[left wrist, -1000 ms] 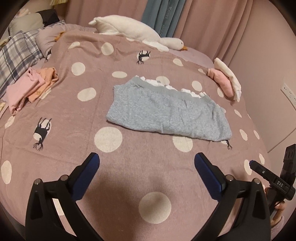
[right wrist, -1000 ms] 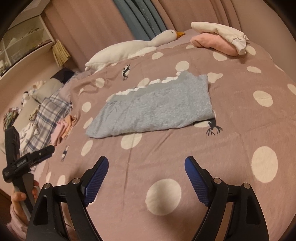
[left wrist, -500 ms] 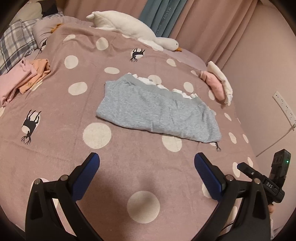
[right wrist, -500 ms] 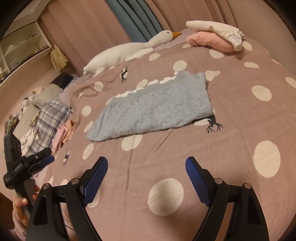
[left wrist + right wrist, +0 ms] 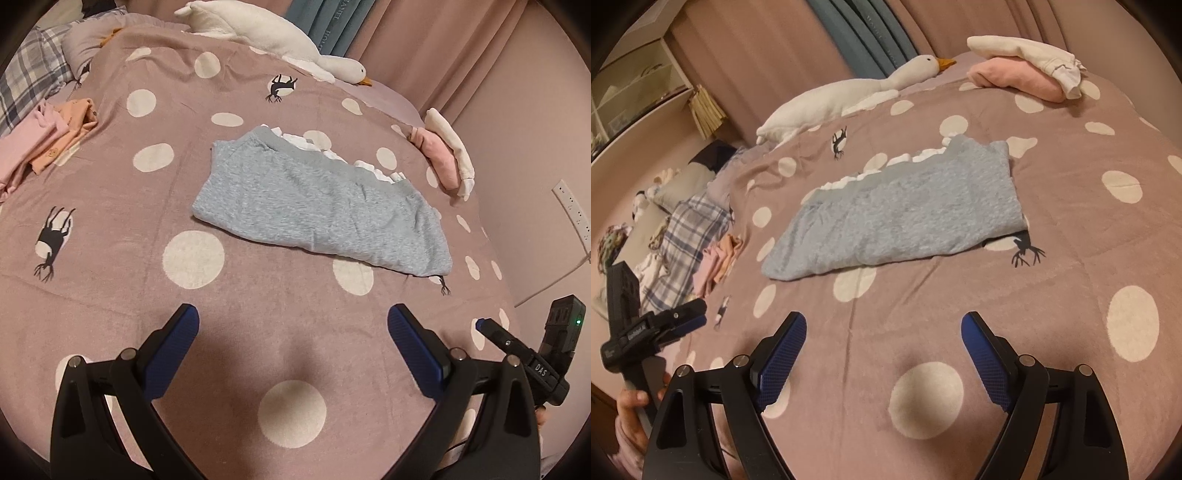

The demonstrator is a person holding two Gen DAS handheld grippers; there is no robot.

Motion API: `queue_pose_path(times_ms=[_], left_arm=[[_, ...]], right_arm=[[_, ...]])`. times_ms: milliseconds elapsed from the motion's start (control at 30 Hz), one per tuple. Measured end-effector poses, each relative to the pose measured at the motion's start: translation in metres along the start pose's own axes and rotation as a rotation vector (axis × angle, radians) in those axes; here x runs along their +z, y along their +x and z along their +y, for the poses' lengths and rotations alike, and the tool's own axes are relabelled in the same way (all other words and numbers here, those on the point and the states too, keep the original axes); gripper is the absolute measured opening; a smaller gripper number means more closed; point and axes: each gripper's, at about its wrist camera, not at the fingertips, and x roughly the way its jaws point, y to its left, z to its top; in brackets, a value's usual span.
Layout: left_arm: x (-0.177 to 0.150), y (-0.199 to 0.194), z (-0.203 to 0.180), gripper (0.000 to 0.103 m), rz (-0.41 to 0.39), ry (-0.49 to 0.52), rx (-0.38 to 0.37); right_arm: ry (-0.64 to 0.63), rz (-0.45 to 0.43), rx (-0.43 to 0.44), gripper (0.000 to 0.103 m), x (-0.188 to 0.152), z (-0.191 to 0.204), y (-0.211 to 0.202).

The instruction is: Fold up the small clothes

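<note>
the grey garment (image 5: 321, 210) lies folded flat in the middle of the bed (image 5: 229, 302), a white frilled edge showing along its far side. both grippers hover apart from it over the dotted blanket: left gripper (image 5: 293, 325) fingers wide and empty, right gripper (image 5: 882, 332) fingers wide and empty. a pink and cream folded stack (image 5: 1027, 72) sits near the far edge.

The right hand-held gripper (image 5: 882, 325) hovers with jaws wide and empty over the dotted bed (image 5: 1089, 258). Beyond it lies a folded grey garment (image 5: 905, 218). A plush goose (image 5: 849, 96) and a folded pile (image 5: 1023, 74) lie further back. The left hand-held gripper (image 5: 698, 314) shows at left.
</note>
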Motion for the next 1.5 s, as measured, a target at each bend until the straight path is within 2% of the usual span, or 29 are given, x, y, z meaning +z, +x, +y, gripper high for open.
queue_pose_path(times_ms=[333,467,600,667,967,1100,1233,1333,1433,1500], left_arm=[[0.013,0.037,0.013,0.102,0.064,-0.038,-0.015],[0.024,0.057,0.027,0.101,0.092,-0.114,-0.089],[0.041,0.079,0.056,0.101,0.113,-0.282,-0.213],[0.048,0.09,0.067,0.101,0.125,-0.337,-0.252],[0.067,0.123,0.098,0.099,0.133,-0.447,-0.296],[0.078,0.131,0.103,0.099,0.111,-0.461,-0.334],[0.088,0.139,0.104,0.099,0.105,-0.461,-0.334],[0.098,0.146,0.105,0.092,0.102,-0.458,-0.322],[0.105,0.155,0.105,0.076,0.11,-0.472,-0.318],[0.109,0.161,0.103,0.062,0.123,-0.466,-0.305]], right_arm=[[0.001,0.038,0.002,0.086,0.005,0.0,0.022],[0.009,0.055,0.006,0.086,0.006,-0.001,0.03],[0.017,0.065,0.013,0.086,0.007,-0.002,0.037],[0.019,0.071,0.016,0.086,0.006,-0.004,0.039],[0.051,0.103,0.007,0.086,0.005,-0.018,0.053],[0.061,0.11,0.007,0.086,0.006,-0.022,0.057],[0.07,0.122,0.005,0.086,0.006,-0.025,0.064],[0.071,0.131,0.007,0.086,0.006,-0.024,0.069],[0.058,0.144,0.006,0.086,0.007,-0.02,0.076],[0.046,0.151,0.005,0.086,0.01,-0.017,0.081]])
